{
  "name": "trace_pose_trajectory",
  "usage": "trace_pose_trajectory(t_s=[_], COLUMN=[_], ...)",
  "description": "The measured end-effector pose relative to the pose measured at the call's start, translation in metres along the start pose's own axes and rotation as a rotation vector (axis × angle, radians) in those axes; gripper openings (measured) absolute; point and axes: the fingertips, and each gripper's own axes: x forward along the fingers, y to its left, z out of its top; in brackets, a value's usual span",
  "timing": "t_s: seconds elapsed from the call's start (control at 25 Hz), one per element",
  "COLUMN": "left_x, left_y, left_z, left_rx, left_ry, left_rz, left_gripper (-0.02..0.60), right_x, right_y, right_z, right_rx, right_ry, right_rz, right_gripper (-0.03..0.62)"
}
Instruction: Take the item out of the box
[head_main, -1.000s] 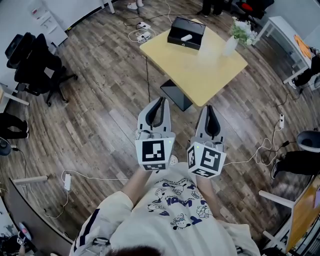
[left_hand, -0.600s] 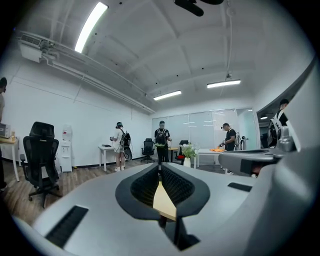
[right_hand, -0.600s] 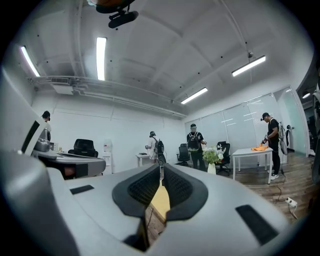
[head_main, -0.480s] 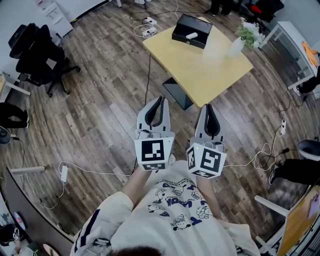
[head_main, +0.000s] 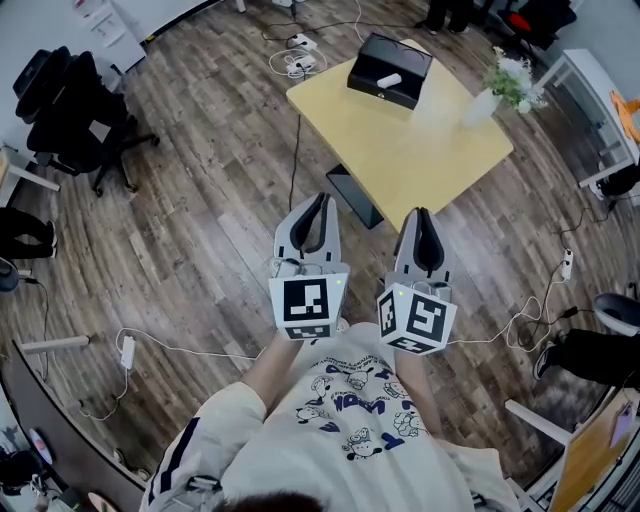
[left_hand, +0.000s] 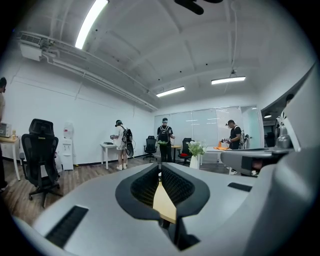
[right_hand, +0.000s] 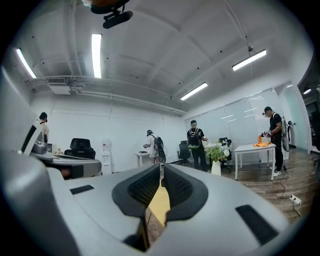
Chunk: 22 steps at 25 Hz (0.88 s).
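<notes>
The left gripper (head_main: 321, 202) is held level in front of the person's chest. Its jaws are clenched together with nothing between them, and it is well short of the yellow table (head_main: 420, 160). The black box (head_main: 390, 70) sits at the table's far left corner, open at the top, with a white item (head_main: 389, 79) lying inside it. The right gripper (head_main: 421, 215) is just beside the left one, likewise clenched and empty. The step in hand seems to be the approach. Neither claw can take anything until its jaws are spread, so they should part before reaching over the box rim. Coming in along the table's left side would likely keep both clear of the white vase of flowers (head_main: 480, 103) at the far right edge.
</notes>
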Motion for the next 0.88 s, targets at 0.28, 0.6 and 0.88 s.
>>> trace_pose_trajectory(t_s=[0.28, 0.6, 0.88], left_x=[0.065, 0.137, 0.192], left_y=[0.024, 0.056, 0.088], left_z=[0.008, 0.023, 0.031], left_rx=[0.004, 0.004, 0.014], left_ry=[-0.004, -0.007, -0.003], left_rz=[-0.035, -0.076, -0.104], left_gripper=[0.028, 0.029, 0.029], right_x=[0.067, 0.147, 0.21], right_y=[-0.001, 0.001, 0.002], right_z=[0.002, 0.013, 0.014], right_rx=[0.006, 0.012, 0.043], right_ry=[0.001, 0.002, 0.008], right_rz=[-0.025, -0.061, -0.102], right_gripper=[0.044, 0.044, 0.044])
